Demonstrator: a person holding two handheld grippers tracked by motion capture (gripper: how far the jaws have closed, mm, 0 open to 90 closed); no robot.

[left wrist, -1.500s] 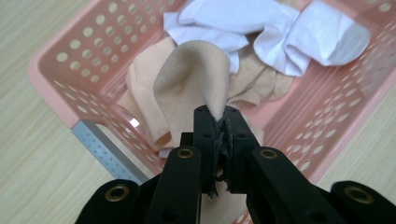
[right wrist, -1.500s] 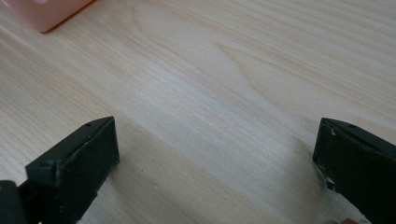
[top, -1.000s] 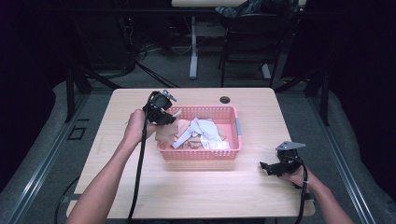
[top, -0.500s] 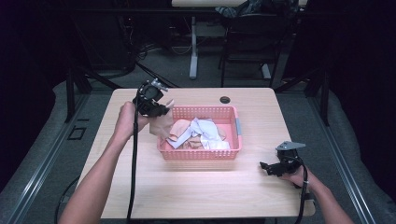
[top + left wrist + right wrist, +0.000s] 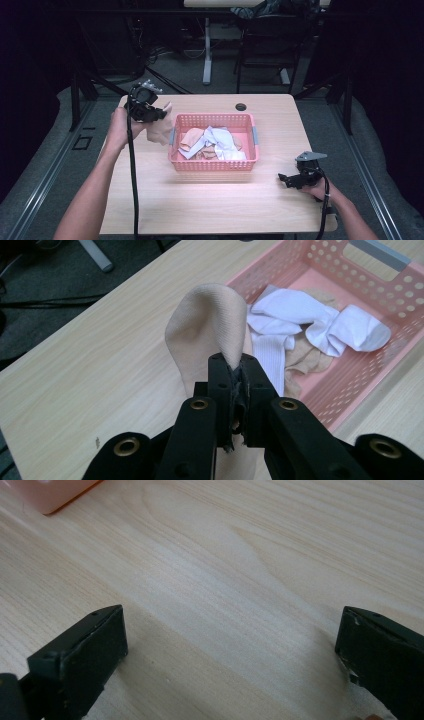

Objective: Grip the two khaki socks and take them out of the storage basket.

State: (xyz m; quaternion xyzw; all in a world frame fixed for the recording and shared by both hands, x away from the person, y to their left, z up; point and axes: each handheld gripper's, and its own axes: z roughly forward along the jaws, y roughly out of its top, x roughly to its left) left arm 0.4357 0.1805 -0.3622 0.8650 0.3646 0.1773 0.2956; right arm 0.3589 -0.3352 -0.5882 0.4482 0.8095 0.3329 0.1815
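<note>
A beige sock (image 5: 161, 129) hangs from my left gripper (image 5: 152, 114), held in the air left of the pink basket (image 5: 212, 164). In the left gripper view the jaws are shut on the beige sock (image 5: 207, 330), which bulges above the left gripper (image 5: 235, 371). Inside the pink basket (image 5: 360, 375) lie white socks (image 5: 320, 322) and more beige ones (image 5: 192, 138). My right gripper (image 5: 288, 179) rests low on the table at the right, jaws wide apart. The right gripper (image 5: 230, 645) has only bare wood between its jaws.
A light wooden table (image 5: 210, 205) carries the basket at its middle. A small round black hole (image 5: 241, 106) sits near the far edge. Dark floor, cables and chair legs lie beyond the table. A corner of the basket (image 5: 50, 495) lies ahead of the right gripper.
My left gripper has lifted the beige sock out of the basket and carried it left and up, off the basket's left end. The right gripper has stayed put.
</note>
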